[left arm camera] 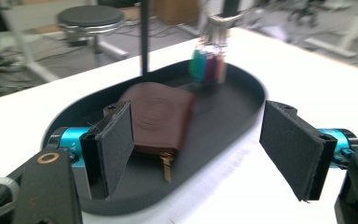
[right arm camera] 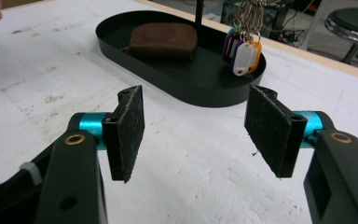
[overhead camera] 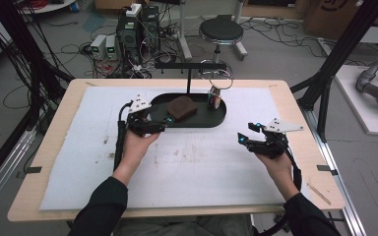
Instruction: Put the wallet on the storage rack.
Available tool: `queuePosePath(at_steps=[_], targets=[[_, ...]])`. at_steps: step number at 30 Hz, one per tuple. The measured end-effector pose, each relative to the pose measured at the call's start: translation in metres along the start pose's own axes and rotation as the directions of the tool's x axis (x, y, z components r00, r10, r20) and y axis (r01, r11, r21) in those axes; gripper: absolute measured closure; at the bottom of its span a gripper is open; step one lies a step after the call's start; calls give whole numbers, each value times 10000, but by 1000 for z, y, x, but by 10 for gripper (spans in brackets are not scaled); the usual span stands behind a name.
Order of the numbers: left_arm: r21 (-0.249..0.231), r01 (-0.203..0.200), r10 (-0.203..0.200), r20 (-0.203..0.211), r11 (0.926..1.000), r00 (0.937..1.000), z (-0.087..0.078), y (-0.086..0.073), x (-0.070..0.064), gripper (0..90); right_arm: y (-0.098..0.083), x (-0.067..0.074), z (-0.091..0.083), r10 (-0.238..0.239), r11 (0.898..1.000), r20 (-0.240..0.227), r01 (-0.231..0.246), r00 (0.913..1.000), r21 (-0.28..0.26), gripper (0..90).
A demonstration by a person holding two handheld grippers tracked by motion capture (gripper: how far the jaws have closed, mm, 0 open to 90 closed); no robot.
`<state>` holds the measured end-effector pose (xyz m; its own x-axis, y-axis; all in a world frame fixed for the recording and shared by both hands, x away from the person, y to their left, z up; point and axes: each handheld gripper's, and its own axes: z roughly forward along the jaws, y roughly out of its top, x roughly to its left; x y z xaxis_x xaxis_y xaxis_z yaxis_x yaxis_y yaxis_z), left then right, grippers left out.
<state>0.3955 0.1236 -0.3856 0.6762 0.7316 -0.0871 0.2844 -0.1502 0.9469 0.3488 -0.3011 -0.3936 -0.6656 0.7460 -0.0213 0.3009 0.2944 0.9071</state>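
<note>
Left gripper (overhead camera: 163, 121) released, empty, at rim of black tray (overhead camera: 211, 123); brown wallet (overhead camera: 182, 107) inside, key bunch (overhead camera: 215, 100) beyond. Right gripper (overhead camera: 244, 133) released, empty, well apart from tray.

So the tray (overhead camera: 189, 122) sits toward the back middle of the surface (overhead camera: 300, 162), on the mat (overhead camera: 192, 167). The wallet (overhead camera: 182, 107) lies in the tray's left half, and the key bunch (overhead camera: 216, 100) hangs at its right end from a stand (overhead camera: 189, 73) rising at the tray's back. Left claw (overhead camera: 166, 121) is right at the tray's left end, right claw (overhead camera: 244, 133) is well off to the tray's front right.
</note>
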Motion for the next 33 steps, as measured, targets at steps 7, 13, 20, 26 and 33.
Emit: queuePosePath(at_steps=[7,13,20,26,33], targets=[[35,-723,719,609,9974,9955,-34,-18,-1,256,-1,-5,-6,99,9998,-26,-100,9999,-196,367],[-469,-496,544,1063,9977,9928,-59,-25,6,253,-3,-7,-13,65,9998,227,-61,9997,-165,365],[-446,-768,794,594,9960,9951,-73,-39,17,247,-3,-9,-12,171,9996,292,-164,9994,-220,366],[-438,-829,845,359,9956,9958,-82,-47,23,247,-1,-9,-10,95,9996,330,-86,9994,-265,366],[-583,-921,937,246,9940,9953,-89,-48,25,247,0,-11,-8,222,9994,281,-215,9994,-264,366]])
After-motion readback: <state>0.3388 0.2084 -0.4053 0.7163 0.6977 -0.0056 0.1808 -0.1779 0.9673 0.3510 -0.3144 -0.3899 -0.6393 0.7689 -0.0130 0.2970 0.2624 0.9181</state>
